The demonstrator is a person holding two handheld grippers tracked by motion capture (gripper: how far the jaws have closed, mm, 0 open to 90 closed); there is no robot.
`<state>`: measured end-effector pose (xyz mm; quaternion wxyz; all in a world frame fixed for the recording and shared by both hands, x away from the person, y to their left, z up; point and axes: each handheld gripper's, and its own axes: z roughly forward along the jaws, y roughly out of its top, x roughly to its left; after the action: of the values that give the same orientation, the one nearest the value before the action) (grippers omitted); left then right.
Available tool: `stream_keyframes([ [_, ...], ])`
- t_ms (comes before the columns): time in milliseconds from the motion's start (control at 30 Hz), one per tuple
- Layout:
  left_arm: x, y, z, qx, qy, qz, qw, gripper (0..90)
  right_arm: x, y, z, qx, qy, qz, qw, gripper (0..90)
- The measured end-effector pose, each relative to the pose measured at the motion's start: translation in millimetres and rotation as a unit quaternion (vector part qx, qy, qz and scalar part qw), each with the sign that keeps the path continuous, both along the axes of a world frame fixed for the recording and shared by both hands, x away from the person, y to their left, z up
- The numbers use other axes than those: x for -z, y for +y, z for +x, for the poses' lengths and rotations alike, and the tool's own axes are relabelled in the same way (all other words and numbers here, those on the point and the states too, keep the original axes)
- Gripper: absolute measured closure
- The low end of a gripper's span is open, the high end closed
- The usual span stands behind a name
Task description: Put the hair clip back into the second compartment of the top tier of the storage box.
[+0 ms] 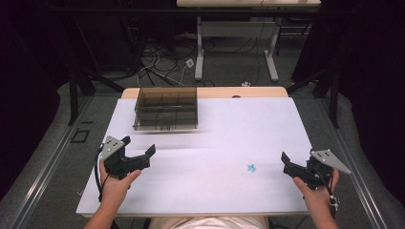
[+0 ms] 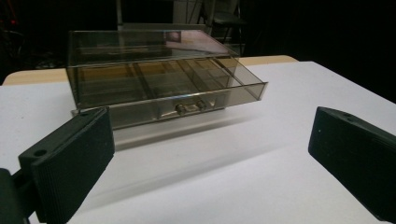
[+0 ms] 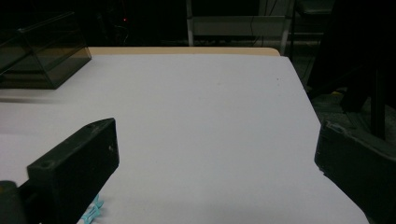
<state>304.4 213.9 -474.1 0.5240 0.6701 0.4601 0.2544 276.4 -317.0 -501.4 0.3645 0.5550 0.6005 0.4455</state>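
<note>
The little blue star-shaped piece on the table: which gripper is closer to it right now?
Right. The right gripper sits just to the blue star piece's right; the left gripper is far across the table, near the drawer box.

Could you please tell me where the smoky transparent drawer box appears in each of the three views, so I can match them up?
High view: the drawer box sits at the table's far left, ahead of the left gripper.
Left gripper view: centre-left, straight ahead, drawer pulled partly out.
Right gripper view: upper left corner, cut by the edge.
Shared landmark: the white table.
</note>
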Motion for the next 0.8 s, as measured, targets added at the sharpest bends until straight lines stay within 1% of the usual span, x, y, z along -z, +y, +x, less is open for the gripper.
stream_keyframes([
  [33, -1.1, -2.3, -0.1, 0.001, 0.000, 0.001, 1.0000, 0.2, -0.4, 0.0, 0.1, -0.003, 0.004, -0.003, 1.0000, 0.0],
  [67, -2.0, -4.6, 0.1, 0.003, 0.001, 0.000, 1.0000, 0.2, -0.1, 0.7, 1.1, -0.002, 0.001, -0.003, 1.0000, 0.0],
  [133, -3.1, -6.3, 0.4, 0.005, 0.003, 0.001, 1.0000, 0.2, -0.7, 1.2, 0.9, -0.003, 0.004, -0.001, 1.0000, 0.0],
  [167, -5.0, -11.0, 1.4, 0.008, 0.003, -0.003, 1.0000, 0.2, -1.0, 1.3, 2.0, -0.008, 0.001, -0.001, 1.0000, 0.0],
  [200, -5.0, -11.0, 1.4, 0.008, 0.003, -0.003, 1.0000, 0.2, -0.6, 1.8, 2.6, -0.007, -0.001, 0.000, 1.0000, 0.0],
  [233, -7.0, -15.2, 3.0, 0.013, 0.002, 0.002, 0.9999, 0.3, -0.5, 1.6, 2.7, -0.005, -0.002, -0.002, 1.0000, 0.0],
  [267, -7.9, -17.8, 3.9, 0.016, 0.004, 0.000, 0.9999, 0.3, -0.1, 1.7, 3.2, -0.003, -0.003, -0.001, 1.0000, 0.0],
  [333, -9.8, -23.7, 5.9, 0.022, 0.008, -0.006, 0.9997, 0.2, -0.5, 0.7, 3.3, -0.008, 0.001, -0.001, 1.0000, 0.0],
  [433, -13.1, -33.4, 9.0, 0.031, 0.007, -0.009, 0.9995, 0.2, -0.8, 0.5, 3.3, -0.005, -0.003, 0.000, 1.0000, 0.0],
  [467, -13.1, -33.4, 9.0, 0.031, 0.007, -0.009, 0.9995, 0.2, -1.0, 0.5, 3.1, -0.005, -0.004, -0.001, 1.0000, 0.0],
  [533, -16.4, -44.6, 11.5, 0.041, 0.003, -0.008, 0.9991, 0.2, -1.4, 0.6, 3.0, -0.005, -0.003, -0.002, 1.0000, 0.0],
  [567, -16.4, -44.6, 11.5, 0.041, 0.003, -0.008, 0.9991, 0.2, -1.5, 0.8, 3.1, -0.005, -0.004, -0.002, 1.0000, 0.0],
  [633, -18.3, -52.3, 13.2, 0.045, 0.002, -0.004, 0.9990, 0.2, -1.5, 1.2, 3.5, -0.004, -0.006, -0.003, 1.0000, 0.0],
  [667, -19.2, -59.6, 15.4, 0.048, 0.001, -0.002, 0.9989, 0.2, -1.5, 1.5, 3.7, -0.004, -0.006, -0.002, 1.0000, 0.0],
  [733, -19.9, -66.2, 17.6, 0.053, 0.007, 0.000, 0.9986, 0.2, -0.6, 1.8, 4.9, -0.002, -0.009, -0.003, 1.0000, 0.0],
  [800, -20.0, -69.6, 18.8, 0.055, 0.005, 0.000, 0.9985, 0.2, -0.3, 1.8, 4.9, -0.006, -0.002, -0.001, 1.0000, 0.0],
])
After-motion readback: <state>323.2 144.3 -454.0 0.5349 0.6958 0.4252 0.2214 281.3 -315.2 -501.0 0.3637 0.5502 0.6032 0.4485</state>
